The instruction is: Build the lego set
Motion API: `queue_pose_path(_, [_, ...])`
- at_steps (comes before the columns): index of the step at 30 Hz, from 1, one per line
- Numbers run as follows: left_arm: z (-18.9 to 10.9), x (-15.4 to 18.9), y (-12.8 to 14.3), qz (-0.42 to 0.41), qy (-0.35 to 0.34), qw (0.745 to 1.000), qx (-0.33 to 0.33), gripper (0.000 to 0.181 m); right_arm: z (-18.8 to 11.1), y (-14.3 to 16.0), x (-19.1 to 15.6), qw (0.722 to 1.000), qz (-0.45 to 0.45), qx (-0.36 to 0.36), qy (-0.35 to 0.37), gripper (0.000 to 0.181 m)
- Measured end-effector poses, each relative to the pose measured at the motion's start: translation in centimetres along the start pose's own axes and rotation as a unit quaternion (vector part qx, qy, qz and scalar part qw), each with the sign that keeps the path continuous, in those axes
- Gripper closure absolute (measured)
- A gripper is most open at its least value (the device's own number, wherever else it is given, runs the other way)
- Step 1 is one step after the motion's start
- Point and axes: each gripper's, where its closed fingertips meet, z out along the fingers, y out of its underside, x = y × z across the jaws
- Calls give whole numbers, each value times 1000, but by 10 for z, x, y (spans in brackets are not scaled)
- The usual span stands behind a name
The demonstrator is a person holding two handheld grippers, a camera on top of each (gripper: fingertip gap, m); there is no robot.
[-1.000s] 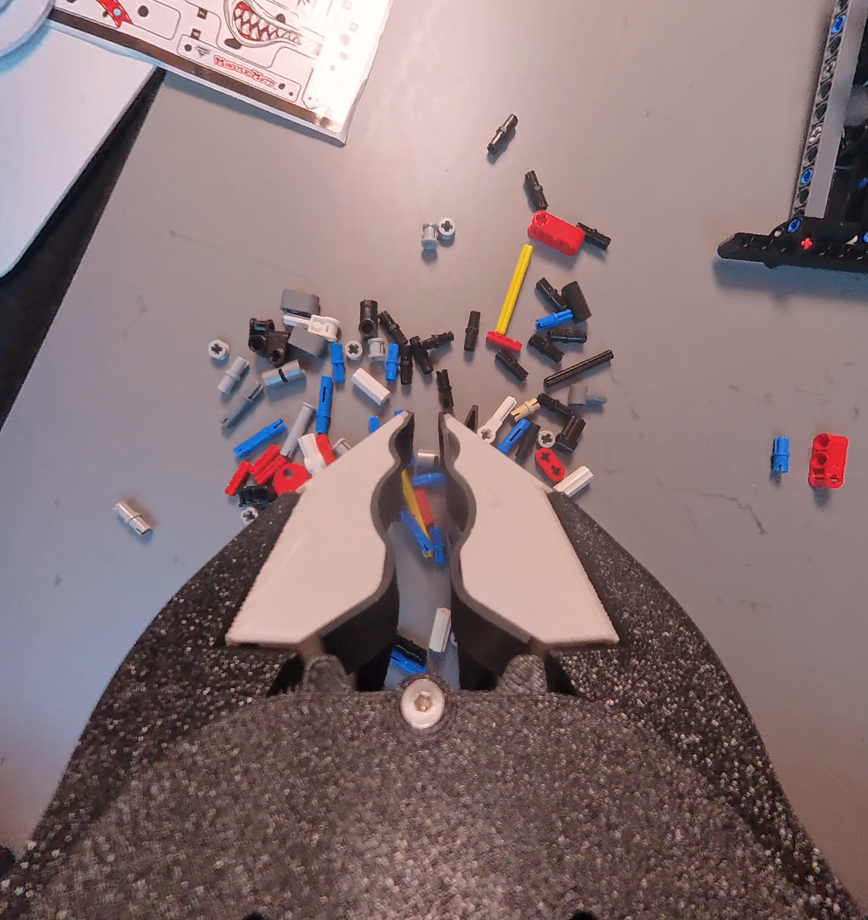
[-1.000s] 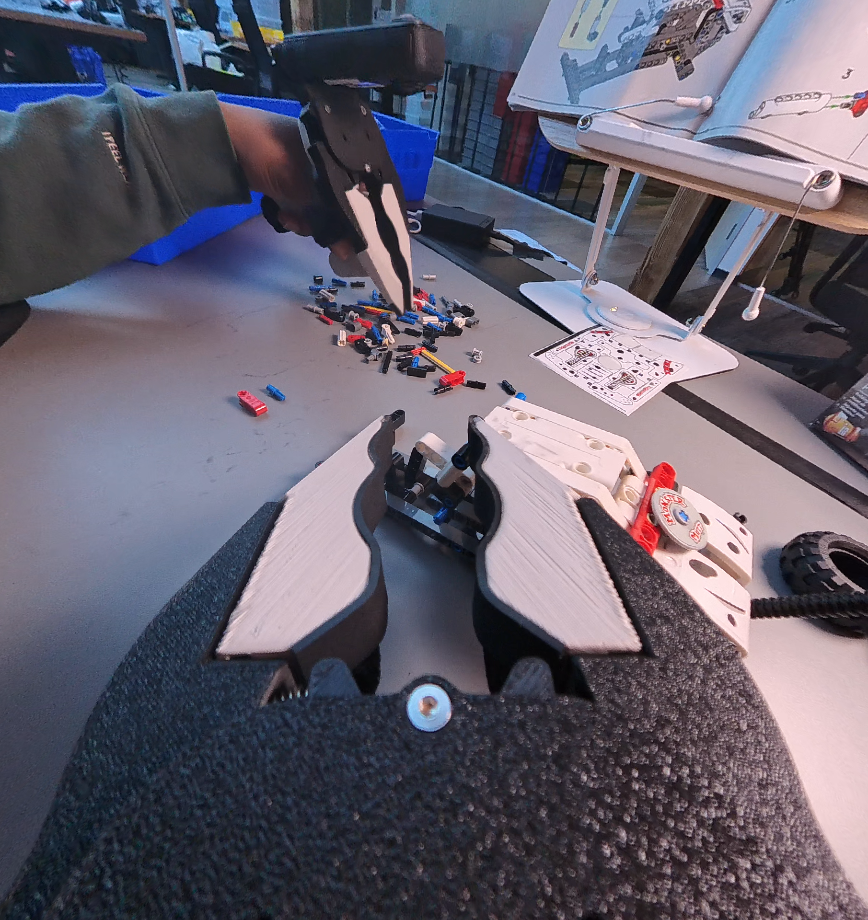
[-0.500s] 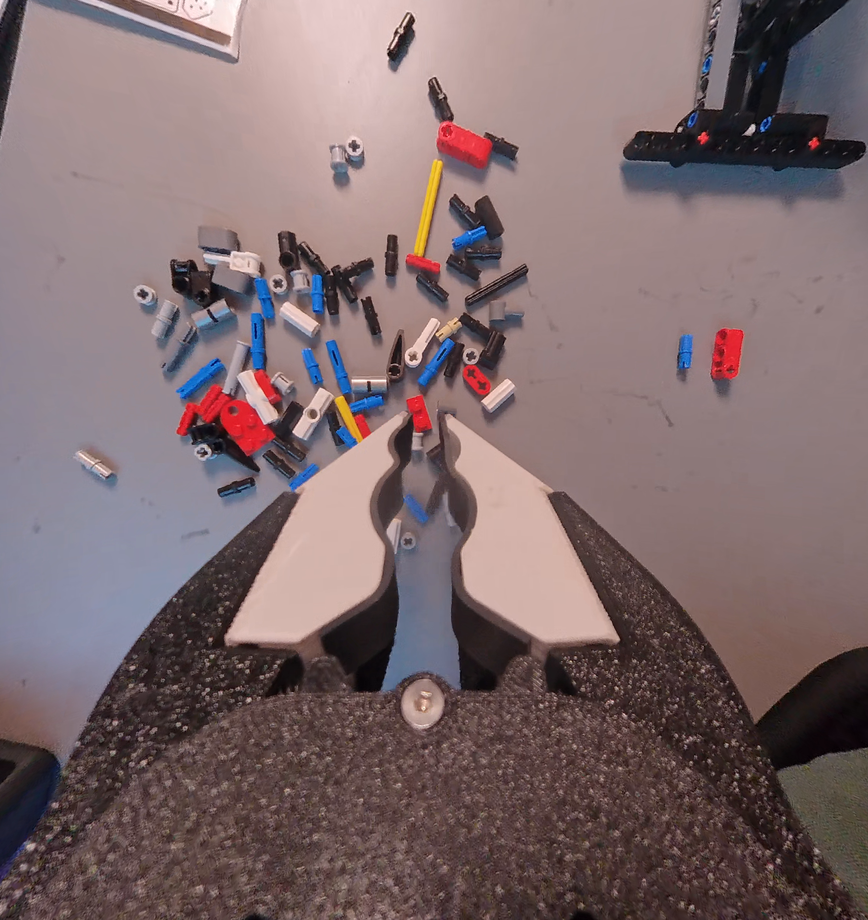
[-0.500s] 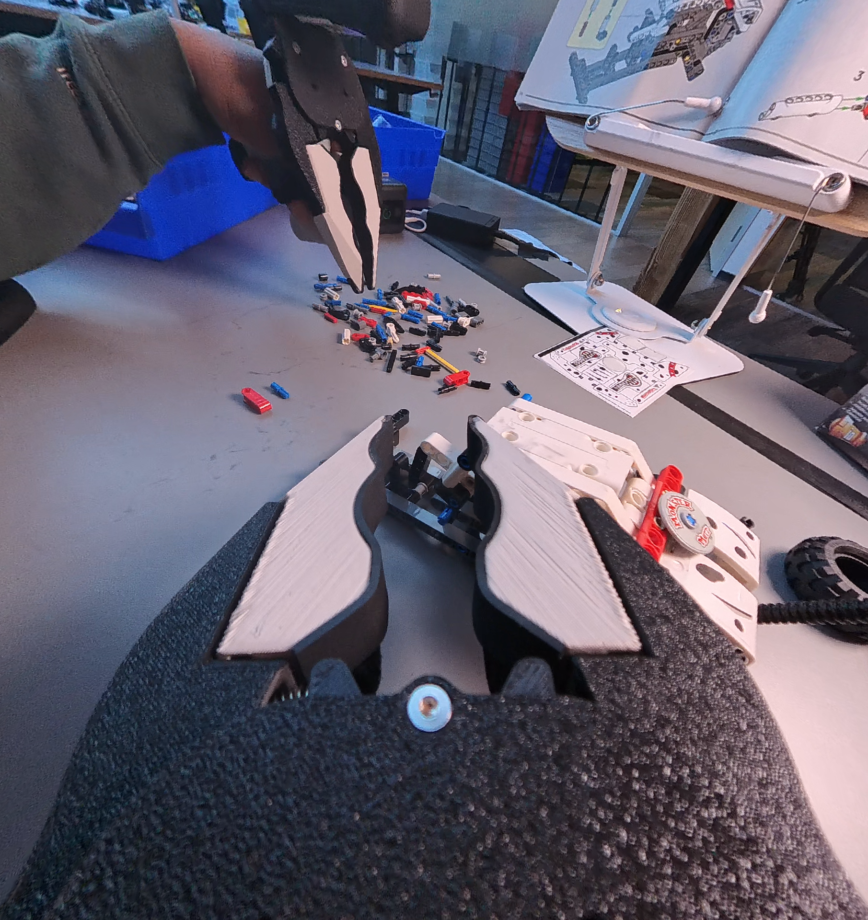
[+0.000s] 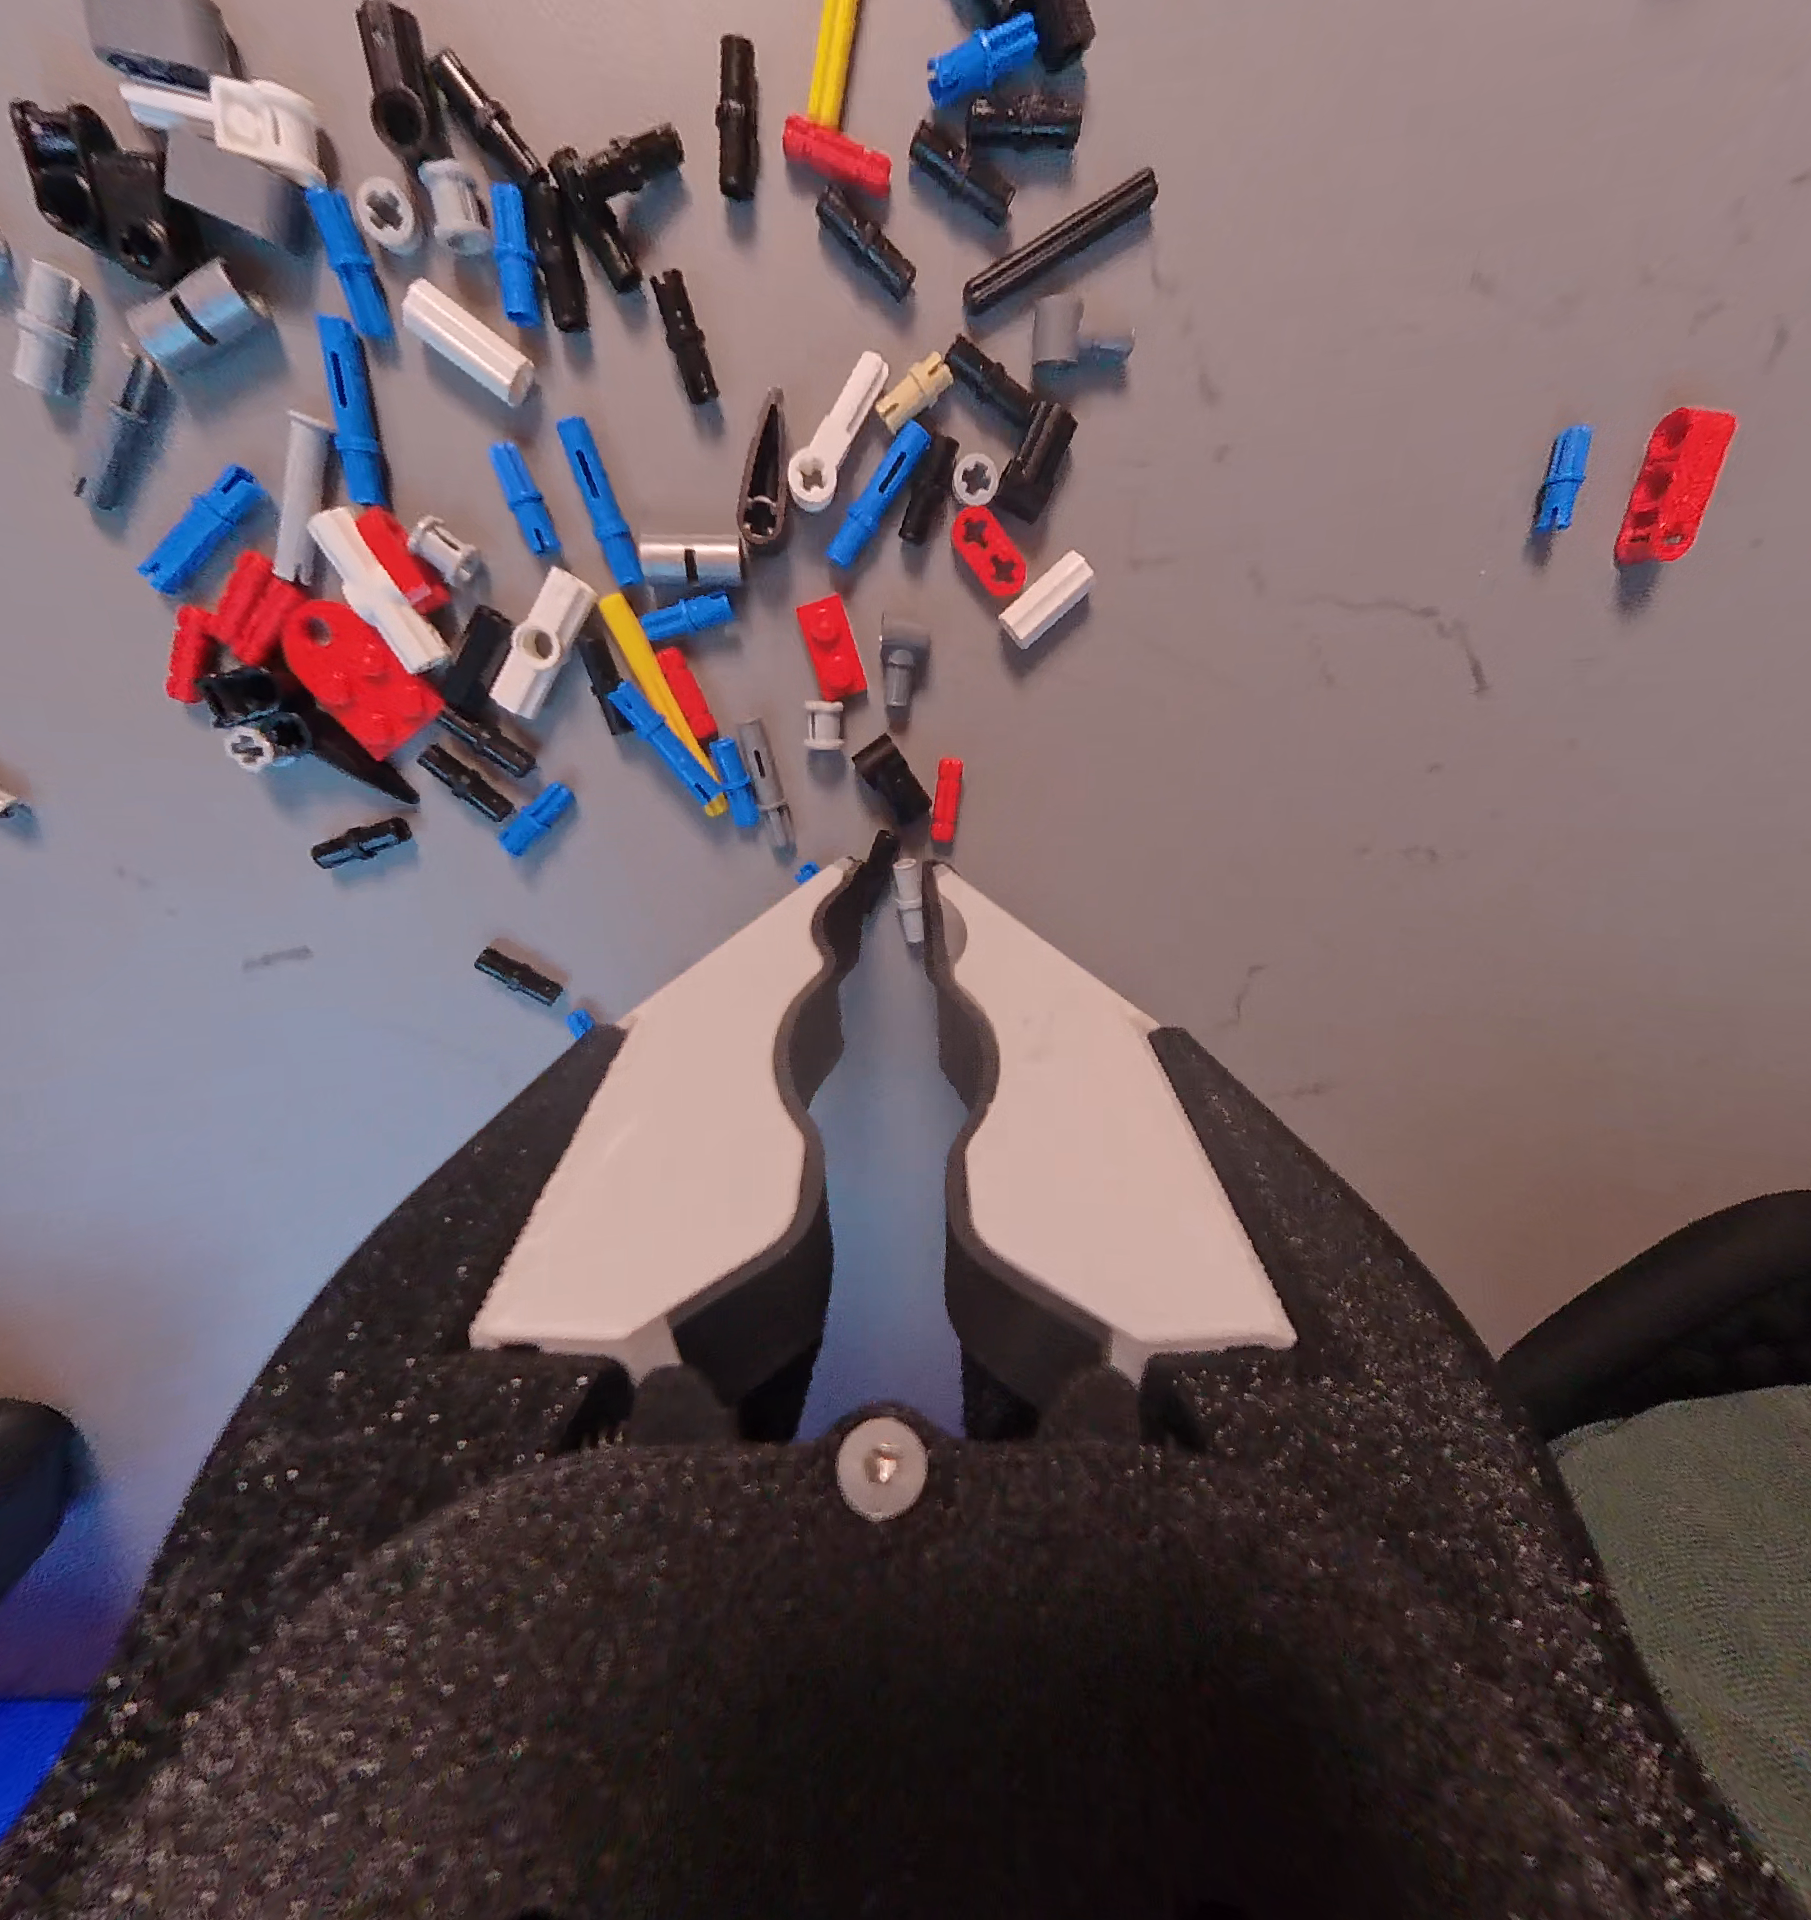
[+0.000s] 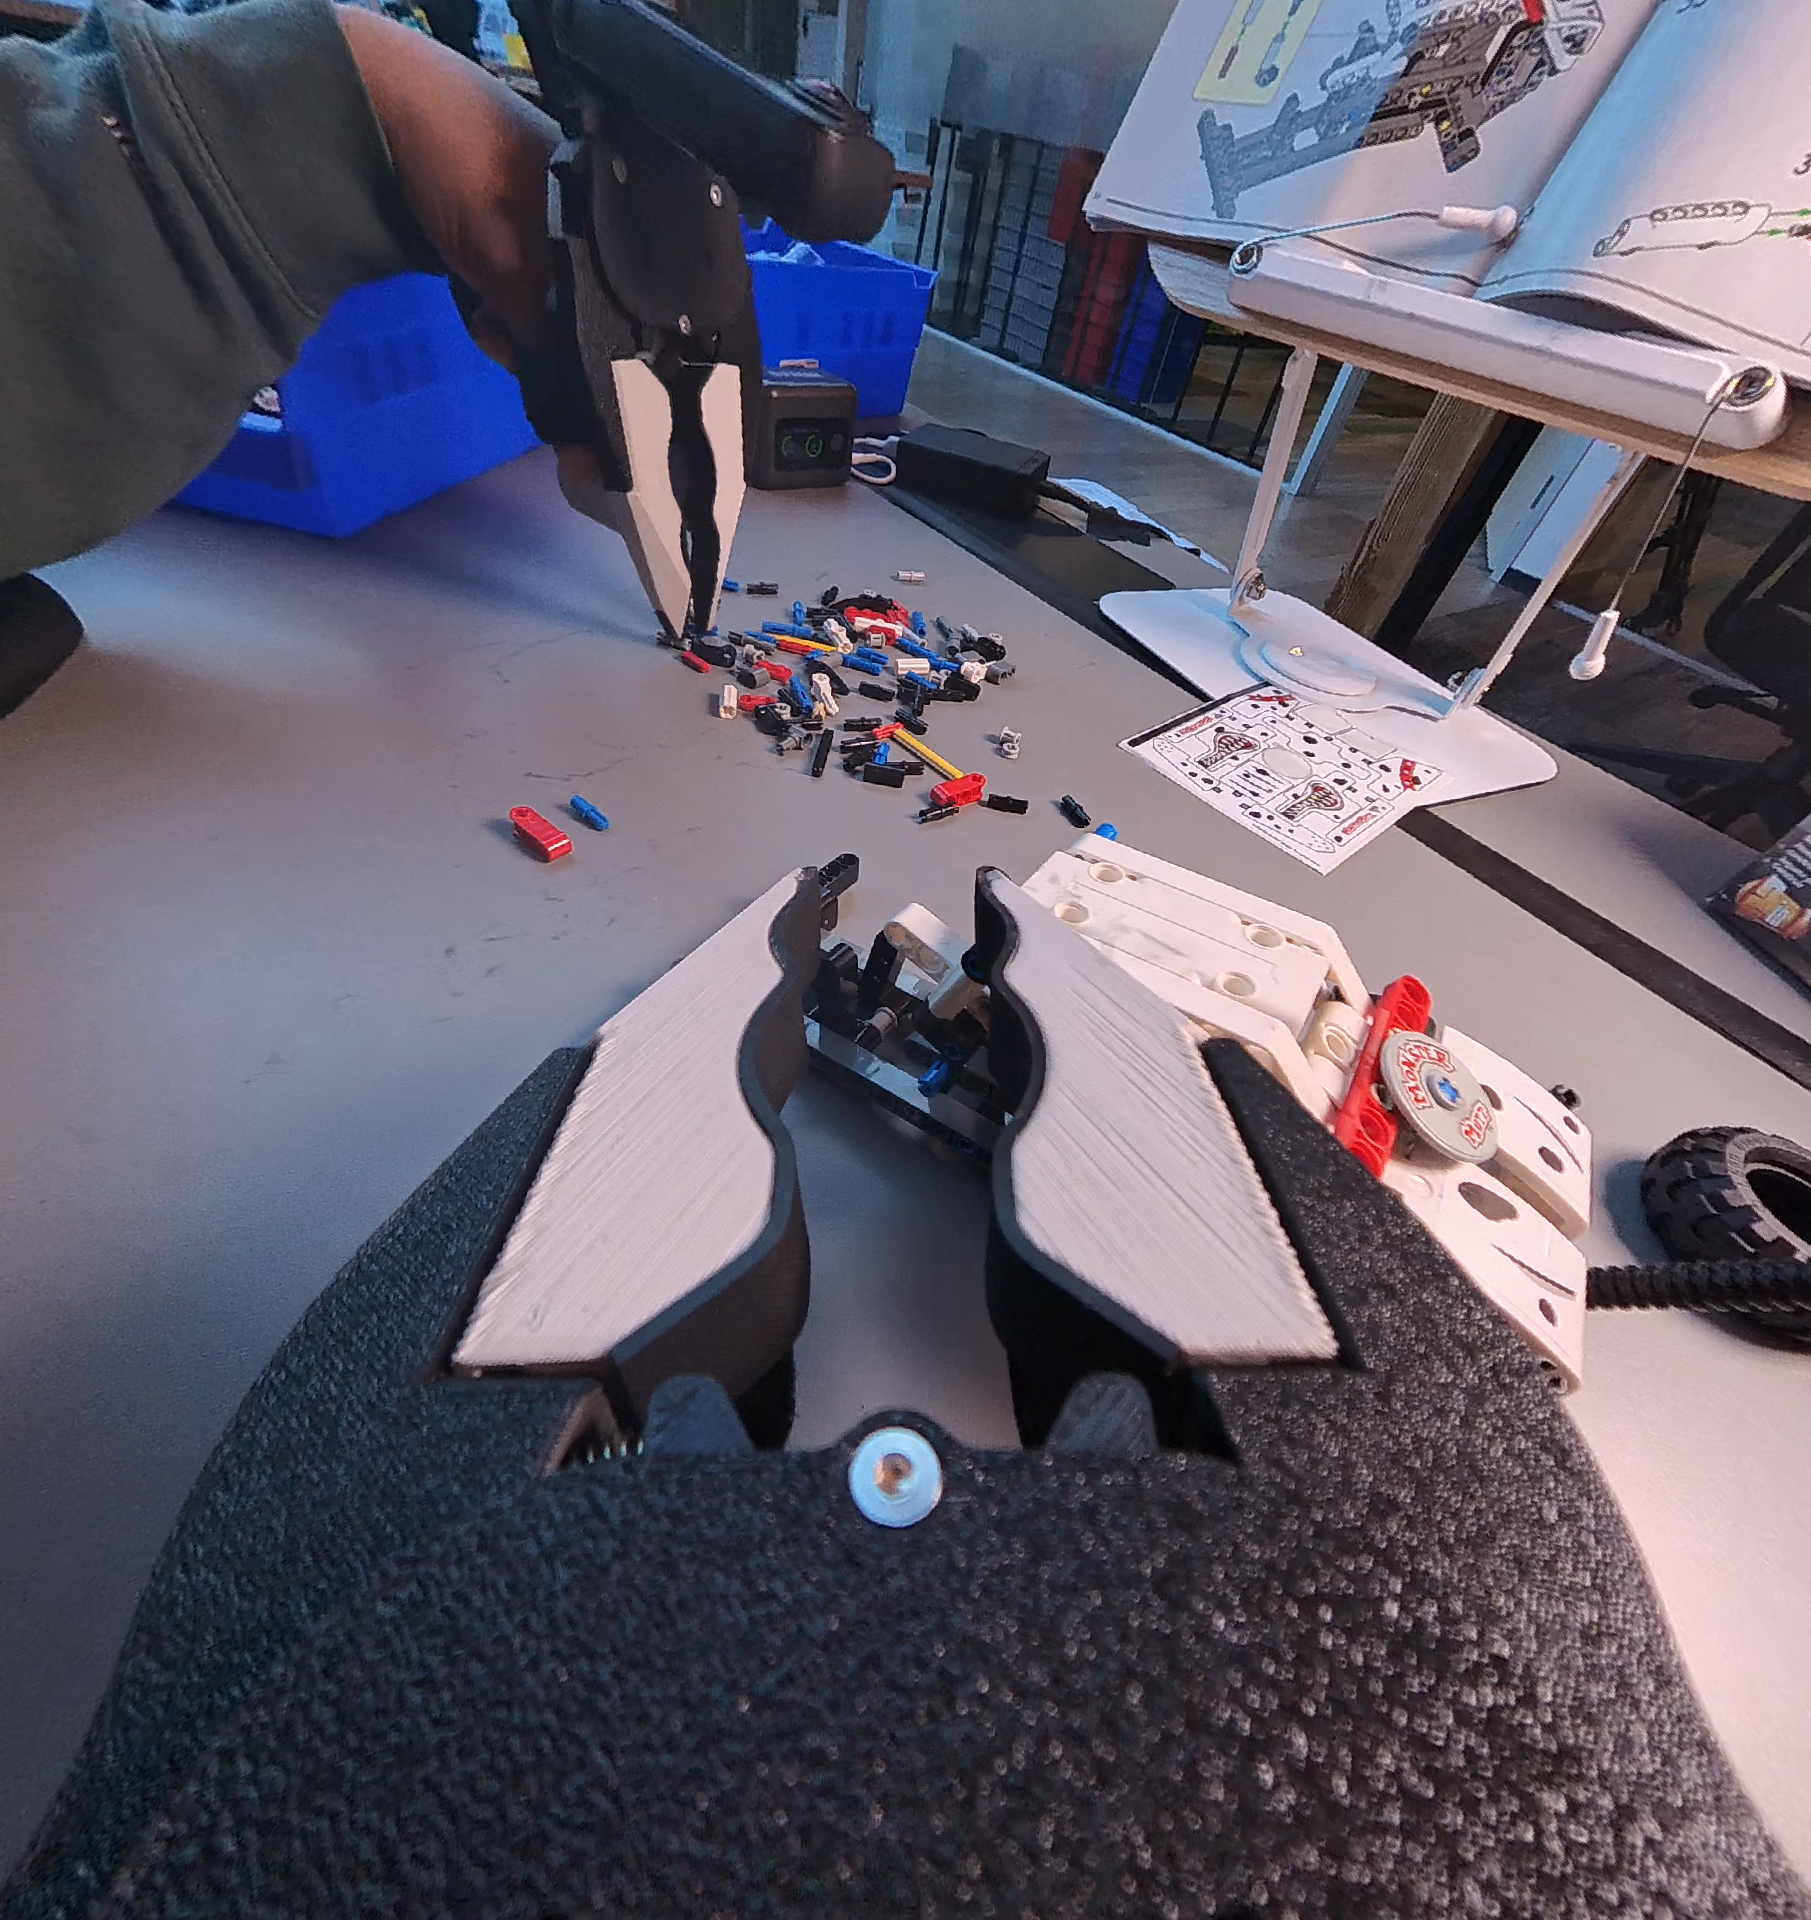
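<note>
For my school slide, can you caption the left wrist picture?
Left gripper tips straddle a small grey pin at the edge of scattered lego pieces.

A partly built white plastic lego vehicle body (image 6: 1192, 935) with a black beam frame and red cross-piece lies flat on the grey desk (image 6: 257, 987). Beyond it spreads a scattered pile of small blue, black, red and grey lego pins (image 6: 859, 675); a red lego beam (image 6: 539, 833) lies apart, left of the pile.

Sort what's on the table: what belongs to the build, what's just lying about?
Build:
- loose pieces
- half-built model
- tyre
- instruction book
- sticker sheet
- left gripper
- right gripper

Lying about:
- blue bin
- black power brick
</note>
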Motion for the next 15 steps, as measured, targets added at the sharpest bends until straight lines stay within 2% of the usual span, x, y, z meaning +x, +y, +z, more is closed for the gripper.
queue_pose_path(6, [4,-5,2,6,-15,1000,-12,171,0,0,1,1000,0,-1,2,152])
queue_pose_path(8, [-1,-12,-4,4,-34,999,8,181,0,1,1,1000,-1,-2,1,152])
queue_pose_path(15, [-10,-24,-19,6,-70,996,49,170,0,1,0,1000,-1,-2,1,152])
